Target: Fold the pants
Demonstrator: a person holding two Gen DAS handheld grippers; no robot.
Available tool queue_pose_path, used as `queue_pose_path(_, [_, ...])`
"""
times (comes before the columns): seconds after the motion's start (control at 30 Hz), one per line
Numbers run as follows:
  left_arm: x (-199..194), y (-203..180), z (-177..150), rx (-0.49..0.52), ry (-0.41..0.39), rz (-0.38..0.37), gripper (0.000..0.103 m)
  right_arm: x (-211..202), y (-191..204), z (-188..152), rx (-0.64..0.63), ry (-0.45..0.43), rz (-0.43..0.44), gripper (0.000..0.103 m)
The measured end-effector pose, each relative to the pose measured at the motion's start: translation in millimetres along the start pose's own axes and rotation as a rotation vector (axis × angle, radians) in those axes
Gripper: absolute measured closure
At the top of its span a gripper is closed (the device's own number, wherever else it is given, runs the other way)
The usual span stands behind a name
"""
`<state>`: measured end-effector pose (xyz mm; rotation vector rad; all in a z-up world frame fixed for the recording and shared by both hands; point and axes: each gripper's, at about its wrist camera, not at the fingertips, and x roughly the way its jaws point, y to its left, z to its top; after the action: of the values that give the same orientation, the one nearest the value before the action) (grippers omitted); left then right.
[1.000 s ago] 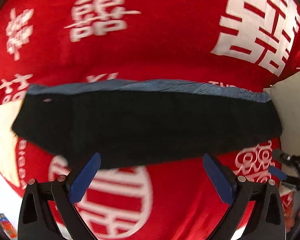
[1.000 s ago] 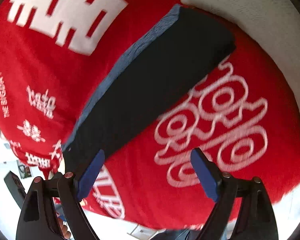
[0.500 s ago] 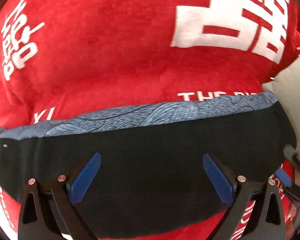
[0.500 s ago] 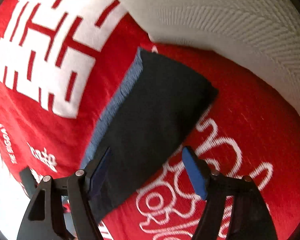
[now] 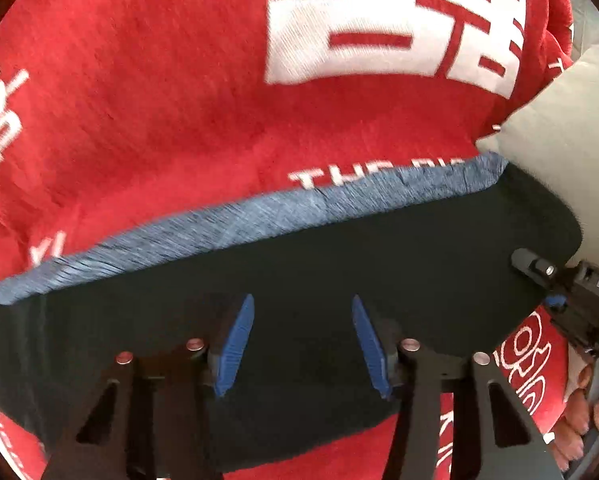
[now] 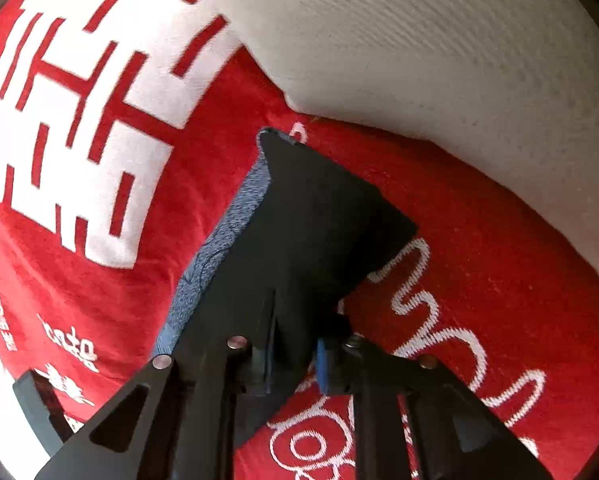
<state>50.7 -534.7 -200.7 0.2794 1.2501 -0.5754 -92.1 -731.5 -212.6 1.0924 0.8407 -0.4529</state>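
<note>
The dark pants (image 5: 339,264) lie folded into a long strip on the red blanket, with a blue-grey band (image 5: 227,220) along their far edge. My left gripper (image 5: 303,320) hovers over the strip's middle with its jaws partly closed and nothing between the blue pads. In the right wrist view my right gripper (image 6: 295,344) is nearly shut, pinching the near edge of the pants (image 6: 299,232) at one end. The right gripper (image 5: 555,280) also shows at the right edge of the left wrist view.
A red blanket (image 5: 179,100) with large white characters covers the surface. A cream pillow (image 6: 439,40) lies just beyond the pants' end and also shows in the left wrist view (image 5: 559,120). The person's fingers (image 5: 579,412) are at the lower right.
Both grippers moved forward onto the pants. The left jaws narrowed from wide open. The right jaws closed onto the pants' edge.
</note>
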Motion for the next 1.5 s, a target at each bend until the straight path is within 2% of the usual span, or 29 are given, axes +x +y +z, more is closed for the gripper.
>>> queue_pose_path(0.03, [16.1,-2.9,-6.6,0.004,0.033,-0.013,0.049,-1.1,4.6,-0.1,-0.021,-0.007,-0.007,0.087])
queue_pose_path(0.1, [18.2,-12.8,-20.0,0.052,-0.075,0.032,0.048,-4.7,16.8,-1.0,-0.071,-0.022,-0.021,0.088])
queue_pose_path(0.13, [18.6,-20.4,-24.6,0.093,-0.100,0.067,0.048,-7.0,24.1,-1.4,-0.101,-0.031,-0.027,0.088])
queue_pose_path(0.17, [18.9,-20.8,-25.6,0.088,-0.104,0.066,0.048,-10.8,34.0,-2.3,-0.144,-0.039,-0.029,0.088])
queue_pose_path(0.23, [20.6,-13.8,-22.9,0.042,-0.094,0.025,0.049,-19.3,55.4,-6.7,-0.238,-0.059,-0.037,0.088])
queue_pose_path(0.37, [22.5,-15.3,-23.8,0.064,-0.102,0.022,0.049,-32.7,103.7,-21.4,-0.431,-0.087,-0.046,0.089])
queue_pose_path(0.47, [23.0,-12.9,-22.5,0.053,-0.095,-0.010,0.049,-38.1,137.1,-41.4,-0.577,-0.102,-0.064,0.089])
queue_pose_path(0.6, [17.8,2.7,-15.8,0.046,-0.048,-0.108,0.049,-42.1,173.1,-74.5,-0.759,-0.122,-0.101,0.089])
queue_pose_path(0.7, [-2.2,45.8,-14.3,-0.067,-0.035,-0.154,0.049,-45.0,197.2,-98.8,-0.875,-0.134,-0.129,0.089])
queue_pose_path(0.87, [-42.3,146.0,-26.4,-0.184,-0.084,-0.020,0.049,-20.8,233.9,-151.7,-1.050,-0.121,-0.201,0.089])
queue_pose_path(1.0, [-49.8,216.4,-37.5,-0.231,-0.063,0.099,0.049,28.3,250.8,-210.7,-1.202,-0.072,-0.278,0.089])
queue_pose_path(1.07, [-50.0,242.2,-42.7,-0.241,-0.047,0.117,0.048,51.0,253.0,-239.9,-1.261,-0.035,-0.302,0.088])
queue_pose_path(1.13, [-48.2,261.5,-43.5,-0.252,-0.034,0.118,0.028,74.0,252.3,-270.3,-1.325,0.010,-0.336,0.087])
queue_pose_path(1.17, [-48.4,265.0,-46.1,-0.254,-0.037,0.118,0.019,82.6,250.5,-282.1,-1.345,0.029,-0.350,0.086])
queue_pose_path(1.2, [-49.4,267.9,-49.3,-0.251,-0.048,0.110,0.019,90.3,247.9,-294.4,-1.367,0.049,-0.370,0.080])
queue_pose_path(1.27, [-51.3,269.5,-53.7,-0.237,-0.040,0.090,0.019,94.2,243.6,-312.2,-1.430,0.038,-0.427,0.077])
queue_pose_path(1.3, [-50.8,269.9,-54.5,-0.231,-0.033,0.081,0.019,90.2,242.8,-316.1,-1.445,0.033,-0.423,0.070])
queue_pose_path(1.33, [-50.2,267.5,-55.2,-0.224,-0.027,0.066,0.019,83.4,241.6,-317.0,-1.441,0.039,-0.403,0.066])
queue_pose_path(1.4, [-52.3,261.7,-57.0,-0.205,-0.022,0.035,0.019,62.7,239.2,-311.6,-1.393,0.083,-0.317,0.045])
queue_pose_path(1.47, [-54.2,245.9,-56.4,-0.178,-0.021,0.001,0.019,42.2,237.2,-298.7,-1.325,0.115,-0.257,0.033])
queue_pose_path(1.5, [-59.1,242.3,-57.3,-0.167,-0.023,-0.025,0.019,29.8,235.6,-286.0,-1.272,0.107,-0.239,0.033])
